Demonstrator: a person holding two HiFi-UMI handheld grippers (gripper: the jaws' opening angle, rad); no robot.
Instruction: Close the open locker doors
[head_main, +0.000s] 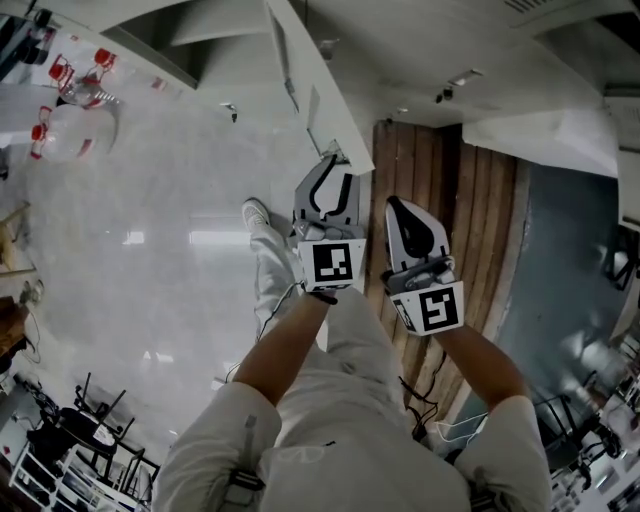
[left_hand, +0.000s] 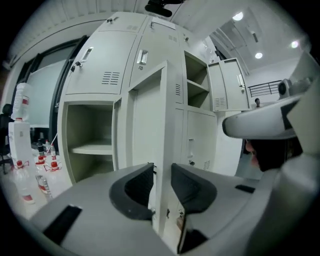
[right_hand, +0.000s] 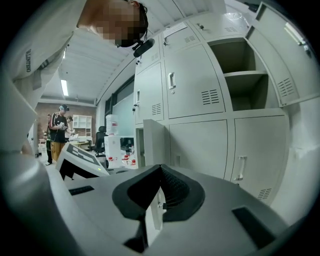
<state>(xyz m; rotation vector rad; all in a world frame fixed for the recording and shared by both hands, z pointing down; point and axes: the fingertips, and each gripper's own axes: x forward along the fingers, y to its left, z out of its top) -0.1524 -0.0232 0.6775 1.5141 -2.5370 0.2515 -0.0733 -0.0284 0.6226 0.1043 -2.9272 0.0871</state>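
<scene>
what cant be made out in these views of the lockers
Left gripper view: lower part of the open door, behind the left gripper.
Head view: that door's faces; seen almost edge-on from above.
Right gripper view: the door's bottom edge, behind the right gripper; the background person, too small for detail.

A glossy pale floor (head_main: 150, 240) meets a strip of wooden planking (head_main: 440, 200) in the head view, with what look like black chairs (head_main: 95, 425) clustered at the lower left. The left gripper view shows a water dispenser (left_hand: 19, 131) at the far left, with small red-labelled bottles (left_hand: 50, 161) beside it. Far off in the right gripper view a person (right_hand: 59, 131) stands near white shelving (right_hand: 82, 124) and an office chair (right_hand: 101, 141).
</scene>
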